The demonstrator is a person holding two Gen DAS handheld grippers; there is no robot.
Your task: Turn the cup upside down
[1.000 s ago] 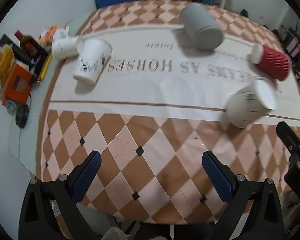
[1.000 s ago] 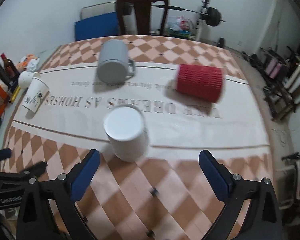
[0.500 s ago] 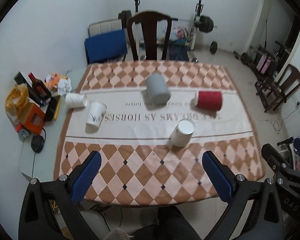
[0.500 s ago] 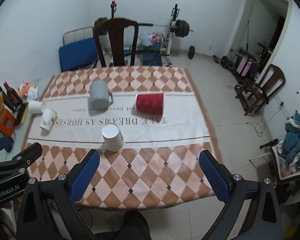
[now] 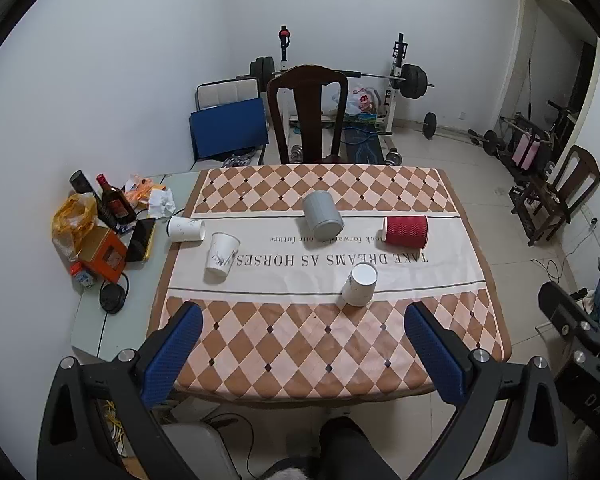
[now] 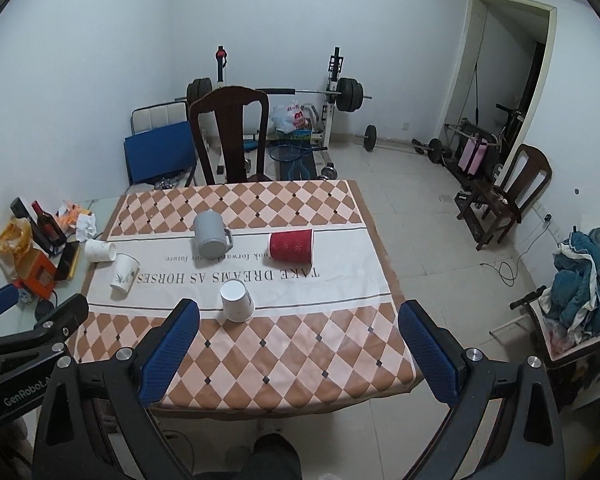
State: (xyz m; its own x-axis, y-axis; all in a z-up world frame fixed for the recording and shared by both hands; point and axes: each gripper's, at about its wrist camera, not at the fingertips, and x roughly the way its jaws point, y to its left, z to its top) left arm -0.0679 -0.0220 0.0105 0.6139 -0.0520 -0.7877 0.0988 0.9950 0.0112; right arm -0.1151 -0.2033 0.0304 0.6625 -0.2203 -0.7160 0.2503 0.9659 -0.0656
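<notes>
Both grippers hover high above the checkered tablecloth-covered table (image 5: 284, 344), well apart from everything. The left gripper (image 5: 306, 344) and right gripper (image 6: 300, 340) gape wide, empty. A small white paper cup (image 5: 359, 284) stands upside down.

Open checkered cloth (image 5: 308, 344) was left at six o'clock. The way was blocked at twelve o'clock by a white cup (image 5: 360, 284), with a gray mug (image 5: 322, 220) and red cup (image 5: 405, 232) set behind.

The table (image 5: 228, 340), under a checkered cloth (image 5: 300, 344), carries a white cup (image 5: 359, 284) upside down straight ahead, a grey mug (image 5: 322, 220) and red cup (image 5: 405, 231) beyond it, bottles (image 5: 114, 204) far left.
</notes>
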